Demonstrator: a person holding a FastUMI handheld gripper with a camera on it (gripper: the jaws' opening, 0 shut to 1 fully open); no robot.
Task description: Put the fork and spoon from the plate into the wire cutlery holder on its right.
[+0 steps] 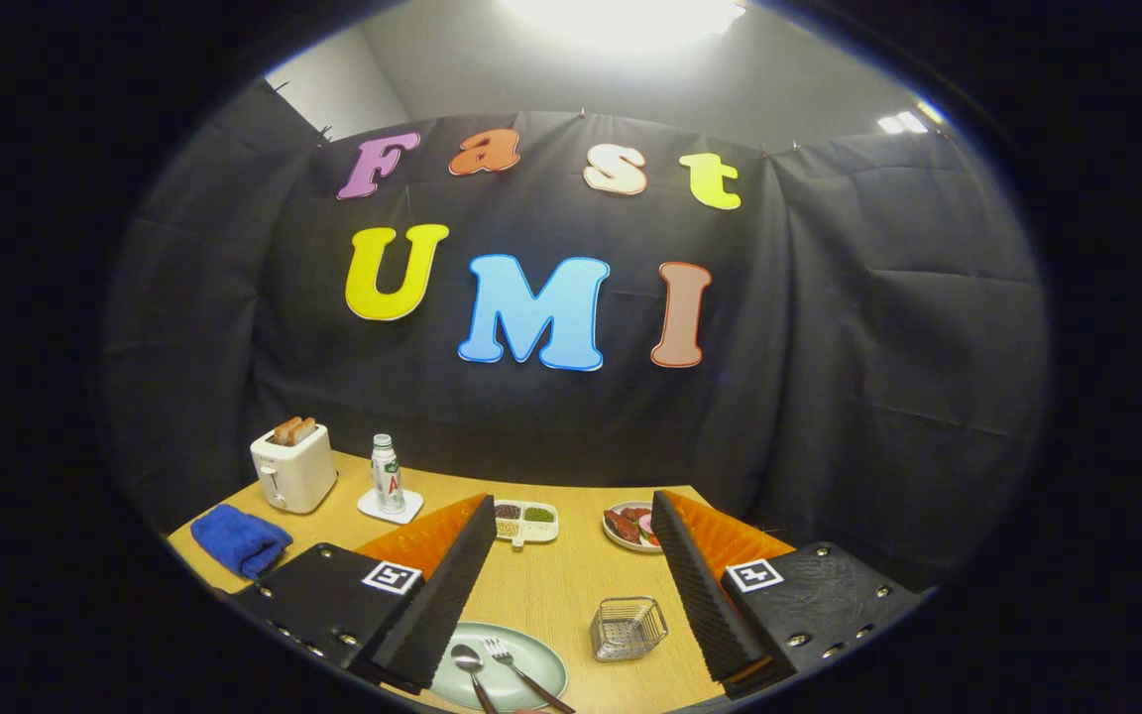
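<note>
A pale green plate (531, 662) lies on the wooden table just ahead of my fingers, nearer the left one. On it rest a metal spoon (469, 662) and a metal fork (516, 666) side by side, the spoon to the left, their handles pointing toward me. To the plate's right stands a small square wire cutlery holder (628, 628), with nothing in it. My gripper (571, 595) hangs above the table, open wide, nothing between its fingers; the plate and holder both lie in the gap between them.
Farther back on the table are a white toaster (293, 468) with bread, a bottle (388, 475) on a white coaster, a blue cloth (240, 539), a divided white dish (526, 521) of beans, and a plate of food (632, 526).
</note>
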